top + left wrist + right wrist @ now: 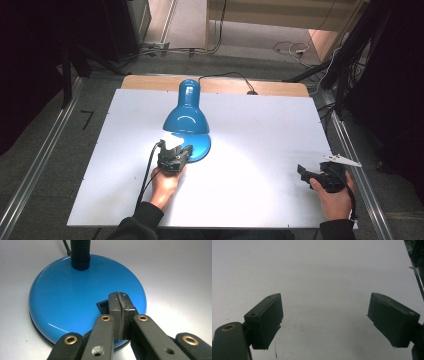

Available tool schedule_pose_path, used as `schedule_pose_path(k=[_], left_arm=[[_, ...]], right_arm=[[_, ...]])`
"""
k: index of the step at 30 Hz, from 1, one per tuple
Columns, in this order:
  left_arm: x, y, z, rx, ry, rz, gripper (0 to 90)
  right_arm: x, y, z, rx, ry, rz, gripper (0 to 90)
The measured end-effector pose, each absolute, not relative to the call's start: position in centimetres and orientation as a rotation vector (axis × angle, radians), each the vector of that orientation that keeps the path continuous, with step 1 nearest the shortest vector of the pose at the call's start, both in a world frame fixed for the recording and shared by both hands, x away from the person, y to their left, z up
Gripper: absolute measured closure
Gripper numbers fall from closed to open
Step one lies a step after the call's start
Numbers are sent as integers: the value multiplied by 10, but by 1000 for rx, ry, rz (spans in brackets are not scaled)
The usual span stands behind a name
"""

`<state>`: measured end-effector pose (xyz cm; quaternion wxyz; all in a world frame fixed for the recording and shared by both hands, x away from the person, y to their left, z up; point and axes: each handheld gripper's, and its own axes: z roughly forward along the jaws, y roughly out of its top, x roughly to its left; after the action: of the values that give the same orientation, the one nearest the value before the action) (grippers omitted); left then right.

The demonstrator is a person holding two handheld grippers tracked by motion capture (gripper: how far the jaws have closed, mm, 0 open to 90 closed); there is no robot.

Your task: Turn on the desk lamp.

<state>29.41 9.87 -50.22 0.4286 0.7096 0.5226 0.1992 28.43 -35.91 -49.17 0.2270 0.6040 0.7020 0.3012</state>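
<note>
The left hand-held gripper [121,315] sits closest, its jaws pressed together with nothing between them, the joined tips resting on or just over the small black switch [103,305] set into the blue lamp base [75,302]. The lamp [186,120] stands near the middle of the white counter [260,130], its shade bent forward over the base and throwing a bright pool of light in front of it; its black cord [227,76] runs off the far edge. The right hand-held gripper [306,175] rests well apart near the counter's right edge, jaws spread wide over bare surface. The risk I see is the closed tips skidding off the glossy base, or pushing sideways so the light lamp slides instead of the switch rocking.
</note>
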Motion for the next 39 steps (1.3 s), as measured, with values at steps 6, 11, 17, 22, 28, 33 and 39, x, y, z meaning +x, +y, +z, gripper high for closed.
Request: schedule_pose_path(k=[6,11,17,22,28,33,39], left_arm=[[292,99,-501,1774,1293,509,900],[290,102,-497,1764,1293,512,876],[288,107,-494,1750,1295,498,794],[286,111,-491,1743,1304,485,748],[281,116,-488,1721,1317,491,658],[279,125,-487,1706,1331,463,593],[276,132,-486,1710,1327,459,449]], right_arm=[[284,-360,-491,1667,1934,833,117],[284,-361,-491,1665,1935,835,117],[284,-360,-491,1665,1935,836,117],[284,-361,-491,1667,1935,835,116],[284,-361,-491,1667,1936,835,117],[284,-361,-491,1666,1938,838,117],[284,-361,-491,1668,1937,840,117]])
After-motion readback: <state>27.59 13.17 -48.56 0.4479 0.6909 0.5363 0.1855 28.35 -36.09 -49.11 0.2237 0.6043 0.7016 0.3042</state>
